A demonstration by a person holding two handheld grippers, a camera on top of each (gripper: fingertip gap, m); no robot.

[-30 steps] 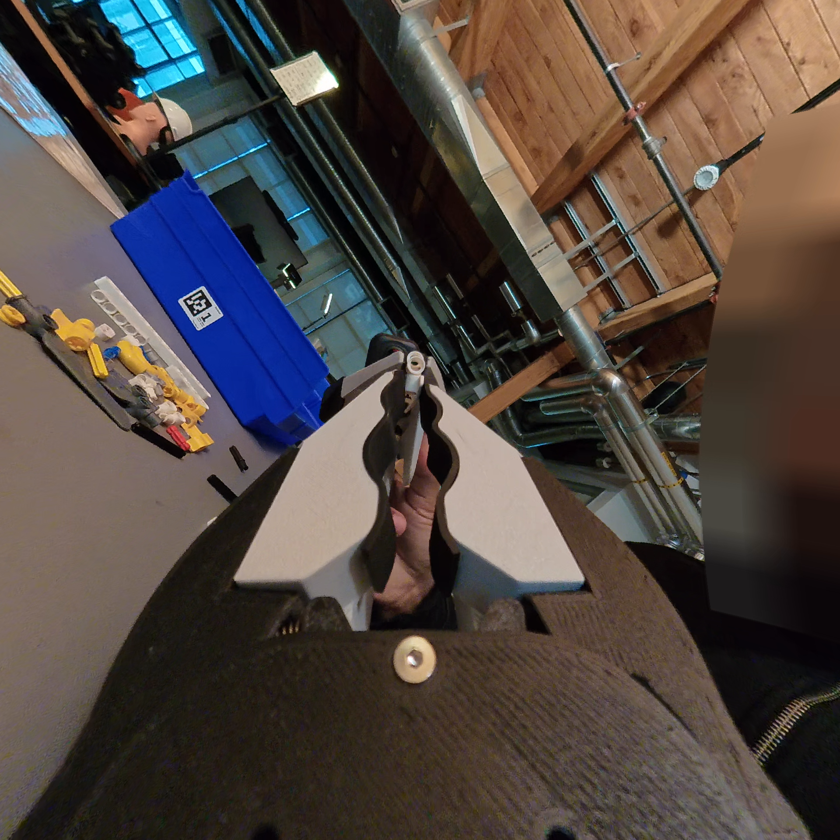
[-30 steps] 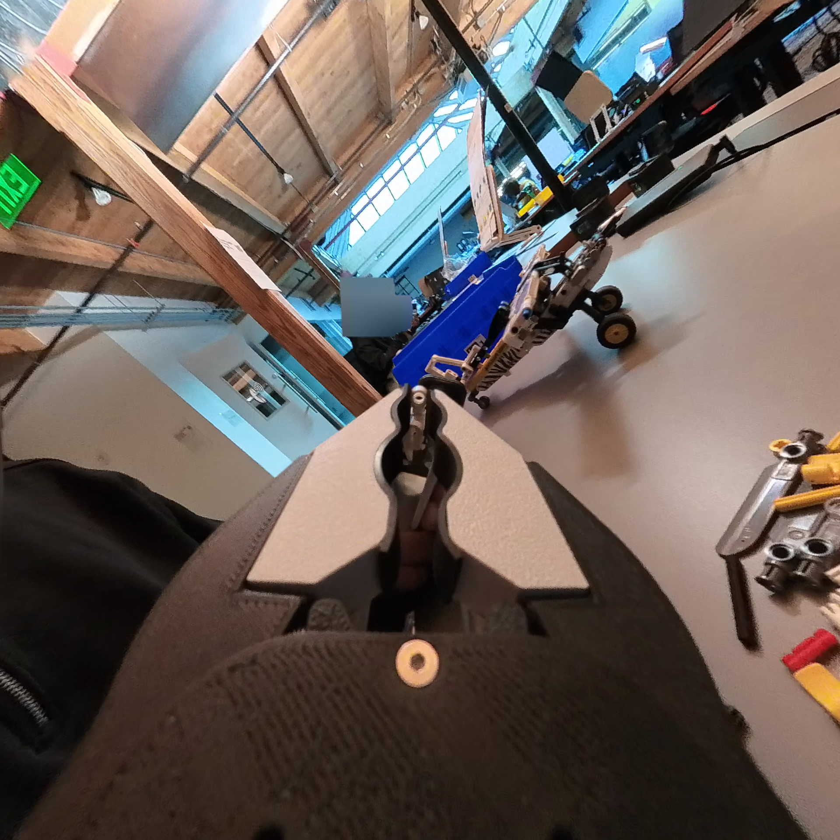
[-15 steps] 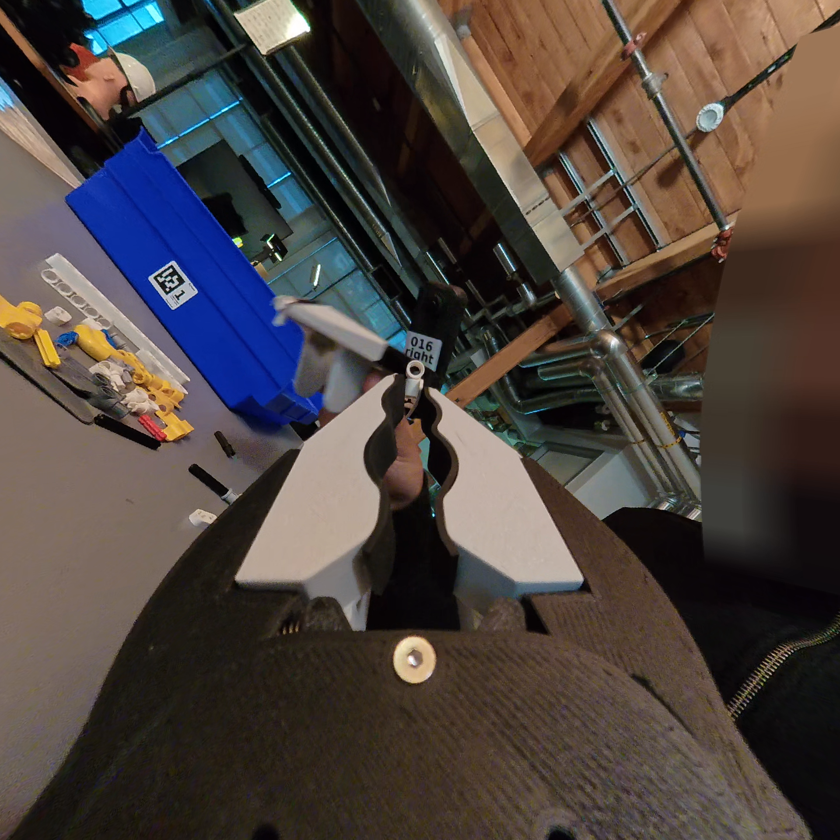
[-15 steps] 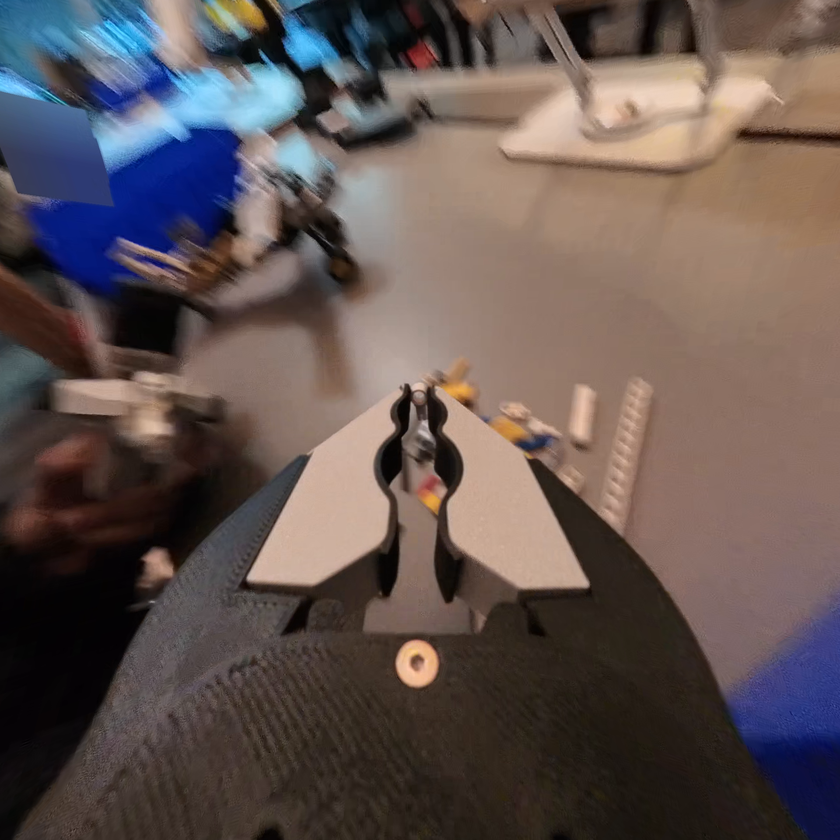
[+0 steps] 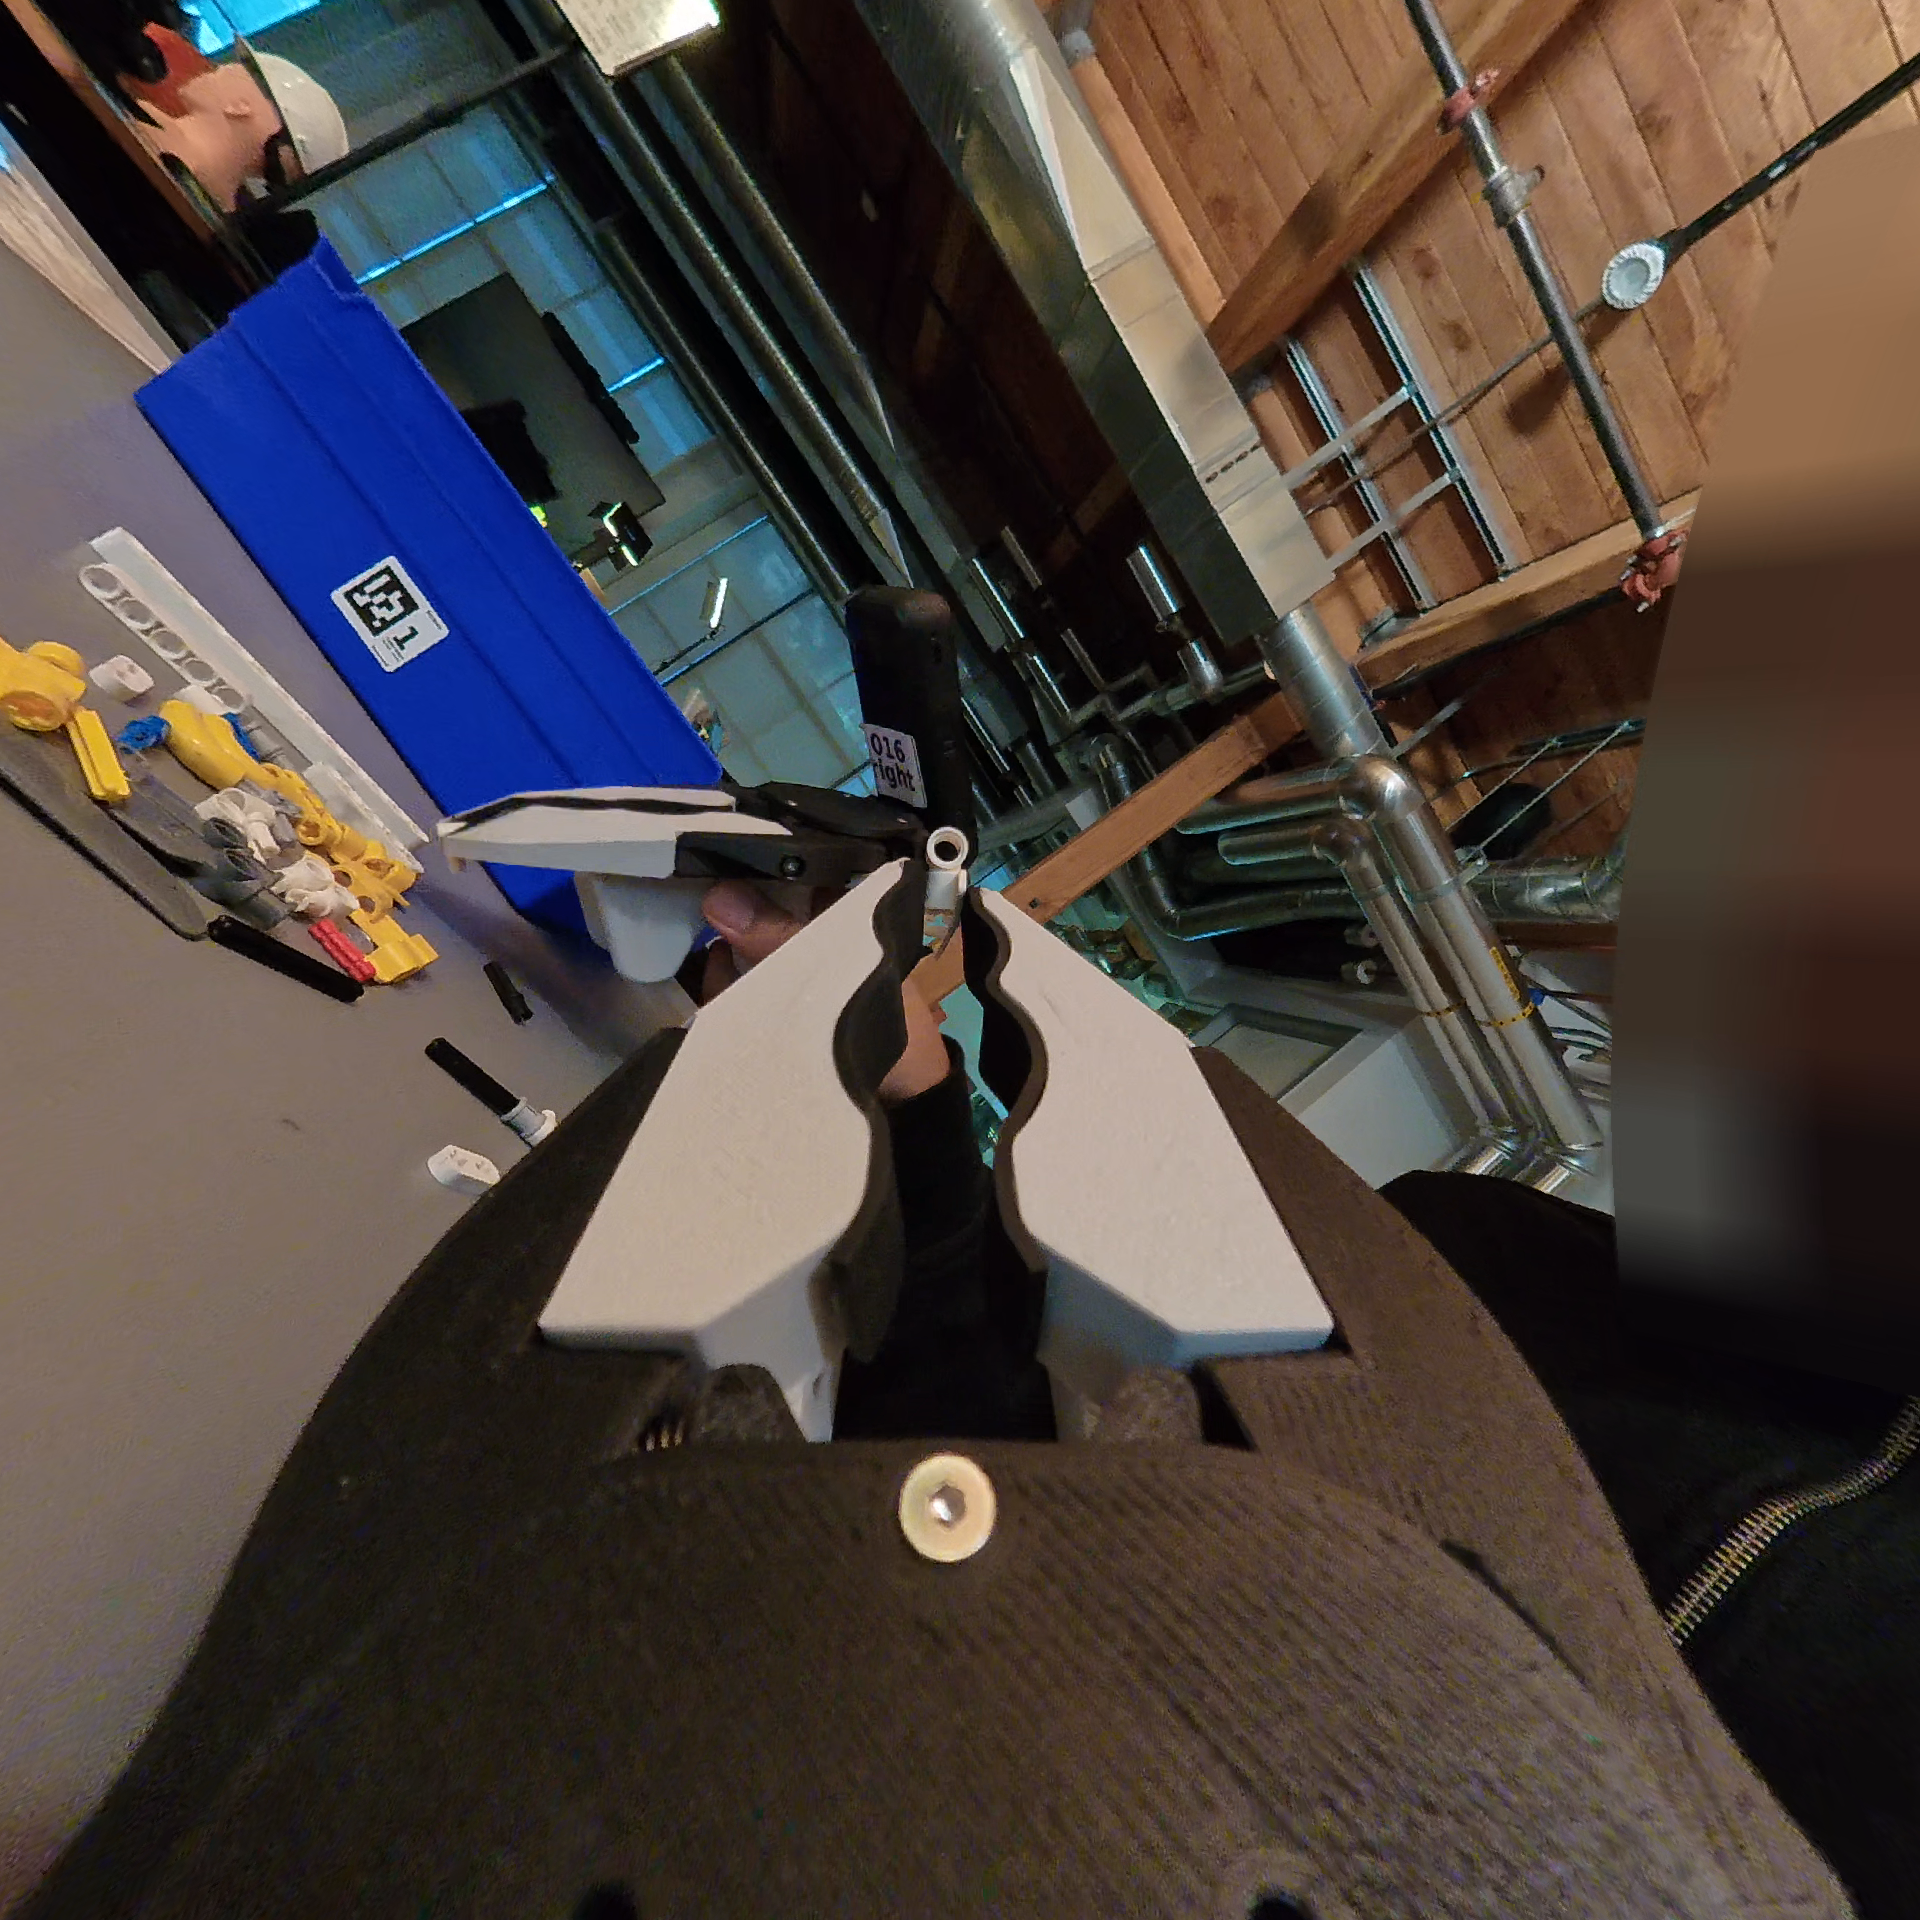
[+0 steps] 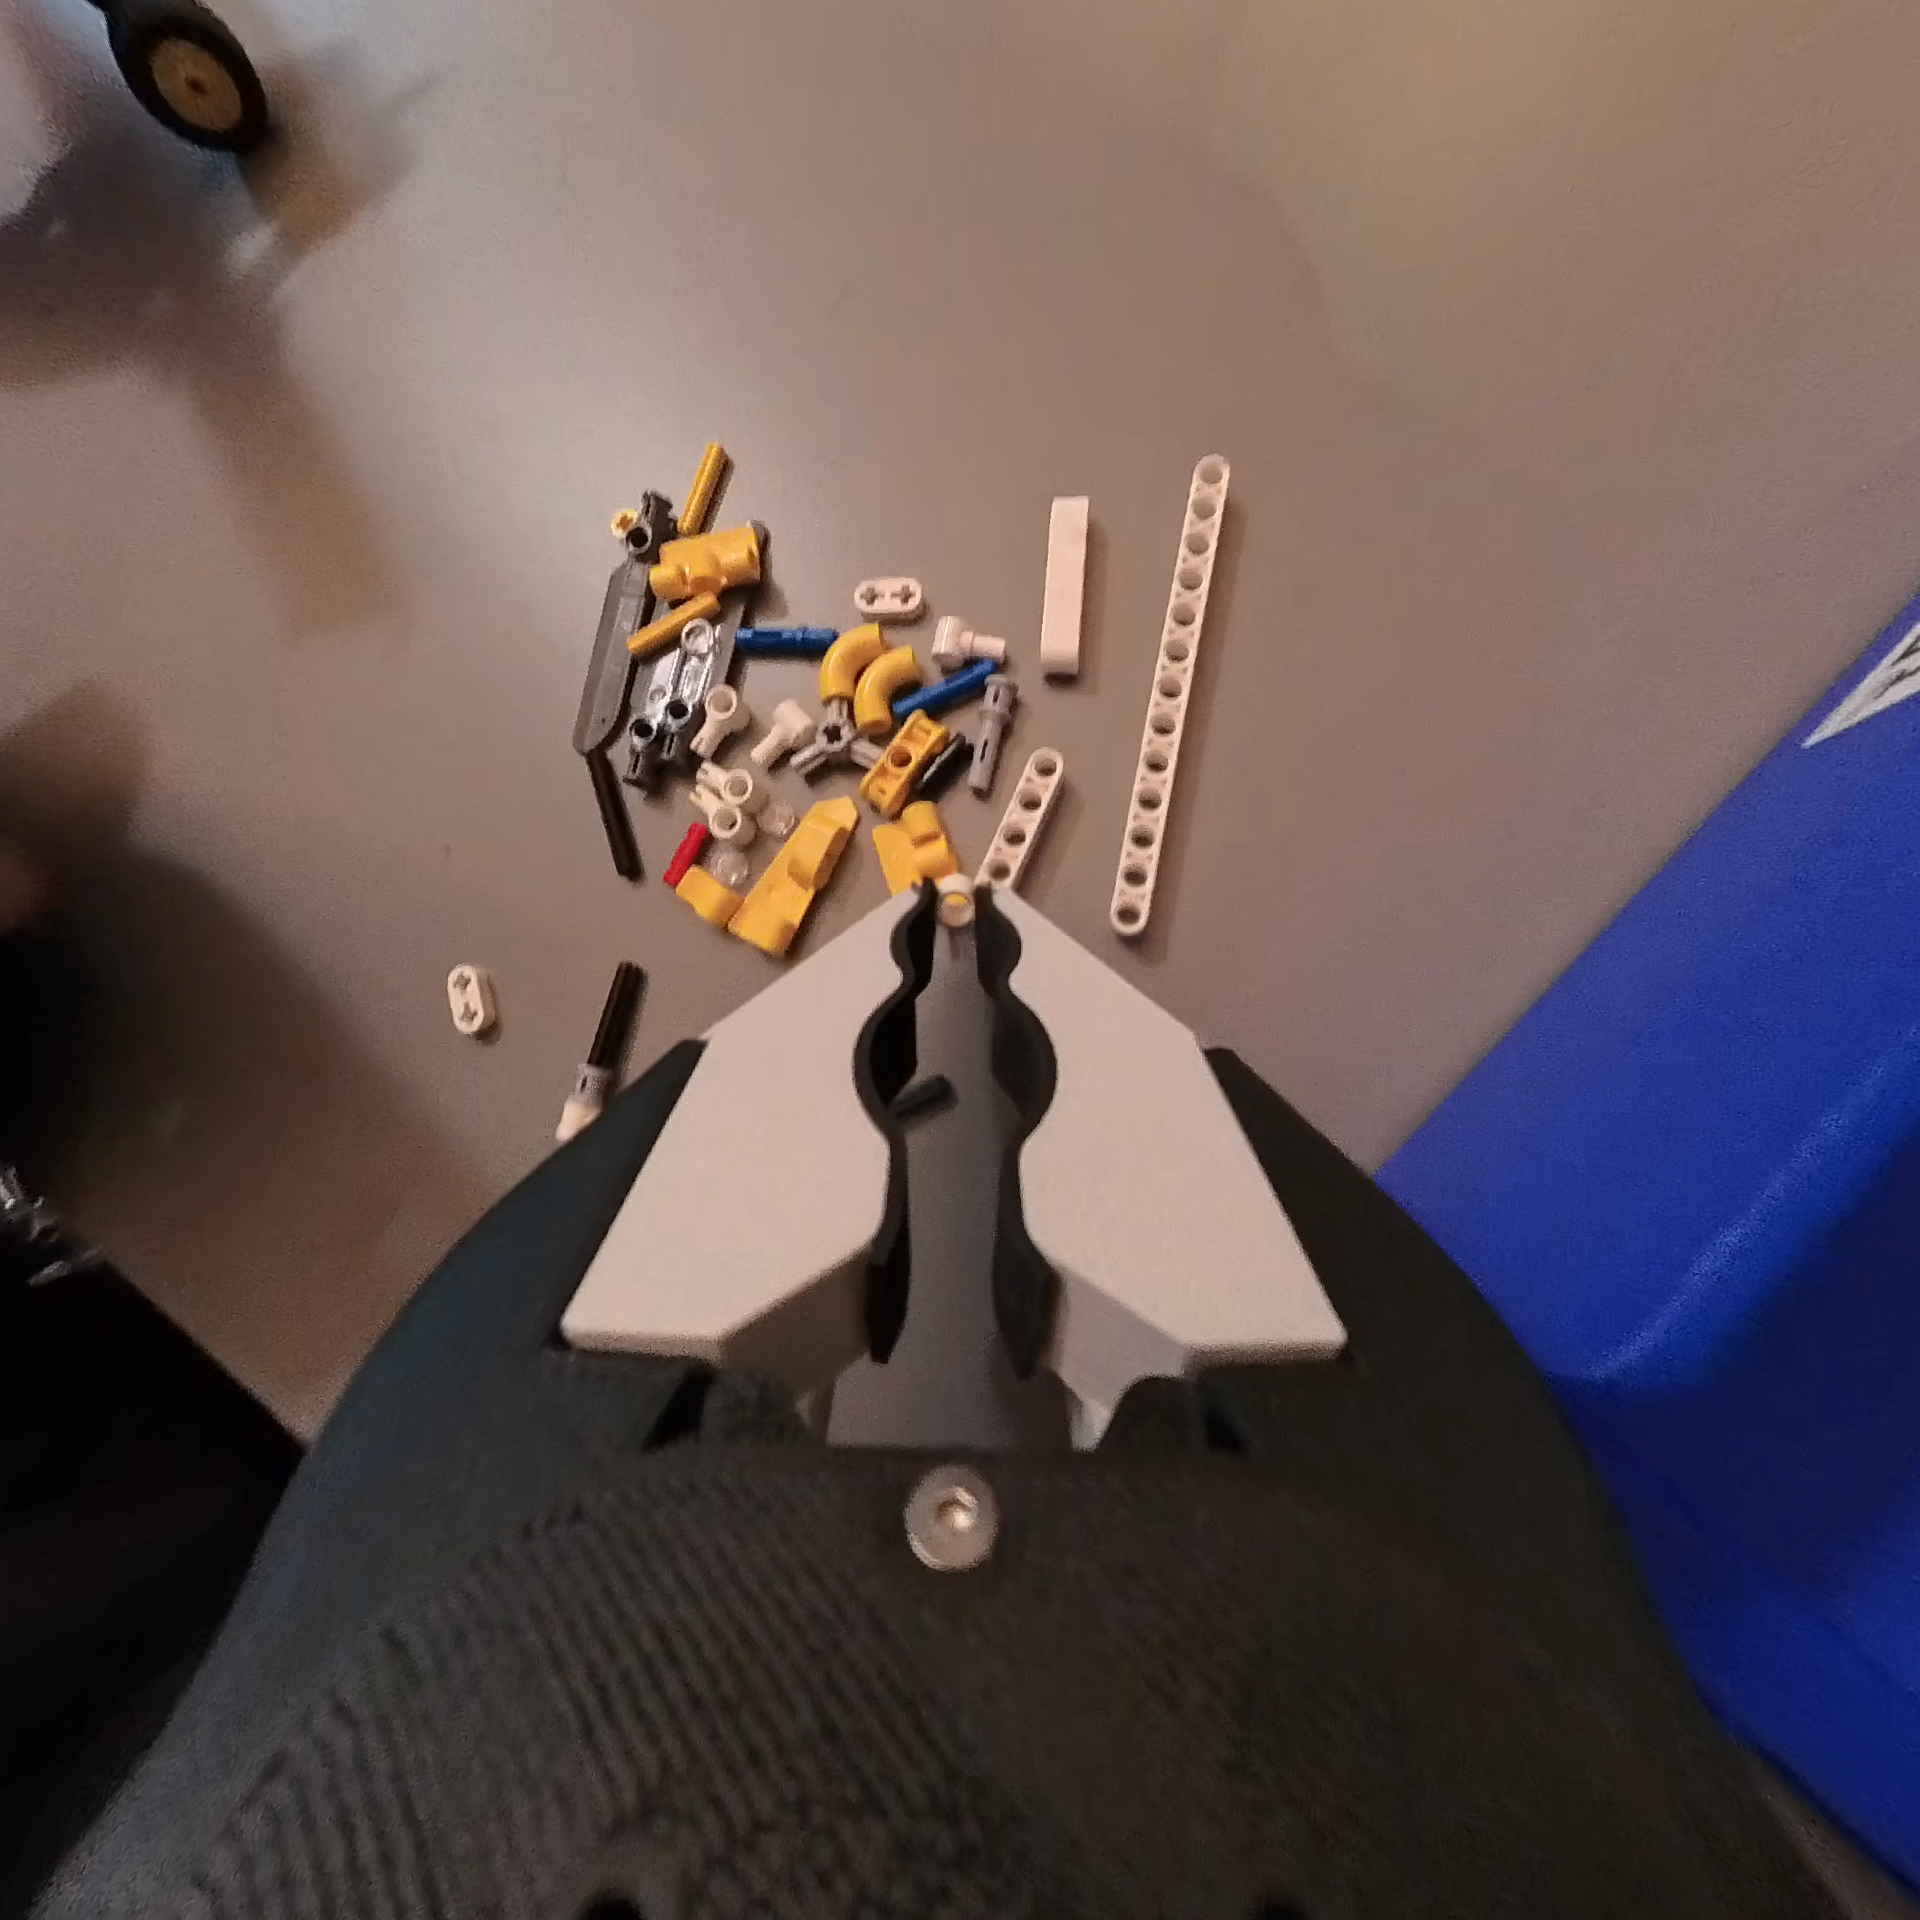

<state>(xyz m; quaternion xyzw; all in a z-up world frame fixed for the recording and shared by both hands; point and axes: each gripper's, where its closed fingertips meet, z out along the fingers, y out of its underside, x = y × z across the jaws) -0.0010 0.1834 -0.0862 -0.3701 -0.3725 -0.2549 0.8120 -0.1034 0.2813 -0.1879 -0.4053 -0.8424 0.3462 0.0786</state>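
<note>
My left gripper [image 5: 941, 902] is raised off the grey table [image 5: 156, 1195] and is shut on a small white tubular connector [image 5: 945, 854] that sticks out past its tips. My right gripper [image 6: 954, 914] points down over a pile of small yellow, white, grey and blue building parts [image 6: 810, 727]. It is shut on a small pale round piece [image 6: 956, 900] at its very tips. The right gripper also shows side-on in the left wrist view [image 5: 452, 831], held by a hand just left of my left fingertips.
A blue bin [image 6: 1714, 1039] stands at the right and also shows in the left wrist view [image 5: 416, 623]. A long white holed beam [image 6: 1169, 707], a short one [image 6: 1023, 821], a white block [image 6: 1067, 587], a black axle [image 6: 613, 1023] and a black-and-yellow wheel [image 6: 203, 78] lie on the table [image 6: 1455, 312]. Left tips to right tips: about 15 cm.
My right gripper has swung away from the left one and now points down over the parts pile, its small piece still at the tips. My left gripper keeps its hold on the white connector.
</note>
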